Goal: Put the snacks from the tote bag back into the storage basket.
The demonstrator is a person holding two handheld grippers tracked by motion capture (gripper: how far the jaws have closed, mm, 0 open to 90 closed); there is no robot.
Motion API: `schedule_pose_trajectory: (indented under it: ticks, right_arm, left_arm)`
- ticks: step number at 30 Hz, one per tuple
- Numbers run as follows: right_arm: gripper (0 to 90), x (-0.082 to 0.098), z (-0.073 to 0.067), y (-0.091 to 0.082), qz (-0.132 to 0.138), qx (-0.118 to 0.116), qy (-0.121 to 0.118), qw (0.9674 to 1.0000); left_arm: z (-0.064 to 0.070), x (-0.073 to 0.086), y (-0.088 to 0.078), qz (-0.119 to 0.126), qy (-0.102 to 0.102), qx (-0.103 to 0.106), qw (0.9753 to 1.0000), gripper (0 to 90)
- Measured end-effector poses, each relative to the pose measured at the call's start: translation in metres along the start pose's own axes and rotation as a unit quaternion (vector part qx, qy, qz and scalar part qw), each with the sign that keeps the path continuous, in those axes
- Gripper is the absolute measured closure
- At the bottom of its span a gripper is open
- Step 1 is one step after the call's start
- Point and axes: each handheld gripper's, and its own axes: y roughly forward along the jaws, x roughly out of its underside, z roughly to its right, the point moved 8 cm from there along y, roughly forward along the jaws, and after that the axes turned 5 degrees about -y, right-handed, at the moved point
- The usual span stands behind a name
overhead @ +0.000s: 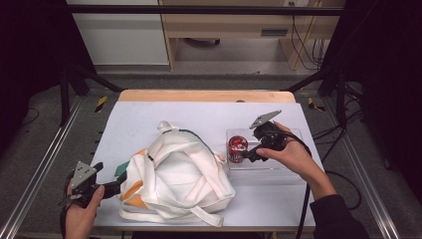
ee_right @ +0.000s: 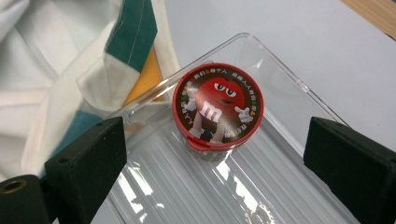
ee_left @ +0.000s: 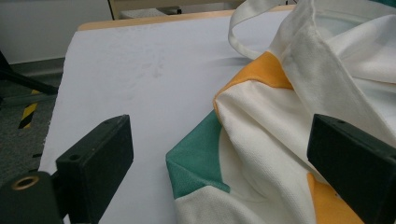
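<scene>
Matt cloth bag (overhead: pixel 174 174), glossy clear ribbed plastic tray (ee_right: pixel 196 186).

The left gripper (ee_left: pixel 219 158) stands with its two black jaws wide apart, low over the white surface (ee_left: pixel 140 79). Between them lies the corner of a cream cloth bag (ee_left: pixel 280 140) with green and orange patches; one strap loops onto the surface beyond.

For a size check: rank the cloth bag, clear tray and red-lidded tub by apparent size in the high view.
1. cloth bag, clearly largest.
2. clear tray.
3. red-lidded tub, smallest, standing in the tray's left end.
</scene>
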Motion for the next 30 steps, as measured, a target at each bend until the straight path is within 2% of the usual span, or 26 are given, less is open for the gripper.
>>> schedule_pose_trajectory:
  ticks: [6,10,13,14,17,20,22,23,26,28,29,30]
  right_arm:
    - [6.5,-0.005,-0.005,-0.006,0.016,0.018,0.011,0.9996]
    - [6.6,-0.006,-0.008,-0.008,0.017,0.038,0.037,0.9985]
    - [6.4,-0.008,-0.010,-0.009,0.026,0.044,0.056,0.9971]
    - [6.3,-0.008,-0.011,-0.009,0.025,0.048,0.069,0.9961]
    - [6.2,-0.009,-0.012,-0.009,0.033,0.058,0.076,0.9949]
    - [6.1,-0.010,-0.014,-0.012,0.036,0.080,0.095,0.9916]
    - [6.0,-0.010,-0.014,-0.014,0.040,0.083,0.103,0.9904]
    - [5.8,-0.009,-0.016,-0.017,0.045,0.091,0.118,0.9878]
    - [5.9,-0.006,-0.016,-0.019,0.042,0.108,0.132,0.9844]
    - [6.0,-0.005,-0.017,-0.019,0.044,0.110,0.136,0.9835]
    - [6.0,-0.005,-0.021,-0.019,0.052,0.112,0.150,0.9810]
    - [6.0,-0.005,-0.022,-0.018,0.056,0.113,0.155,0.9798]
  left_arm:
    - [0.000,0.000,0.000,0.000,0.001,0.000,1.0000,7.4]
    - [0.000,0.000,0.000,0.001,0.001,0.000,1.0000,7.4]
    - [0.000,0.000,0.000,0.000,0.001,0.000,1.0000,7.4]
    - [0.000,0.000,0.000,0.000,0.001,0.000,1.0000,7.4]
    - [0.000,0.000,0.000,0.000,0.001,0.000,1.0000,7.4]
    - [0.000,0.000,0.000,0.000,0.000,0.000,1.0000,7.4]
    - [0.000,0.000,0.000,0.000,0.000,0.000,1.0000,7.4]
    - [0.000,0.000,0.000,0.000,0.000,0.000,1.0000,7.4]
    - [0.001,0.000,0.000,0.000,0.000,0.001,1.0000,7.4]
    - [0.001,0.000,0.000,0.000,0.000,0.001,1.0000,7.4]
    - [0.001,0.000,0.000,0.000,0.001,0.001,1.0000,7.4]
    - [0.001,0.000,0.000,0.000,0.000,0.001,1.0000,7.4]
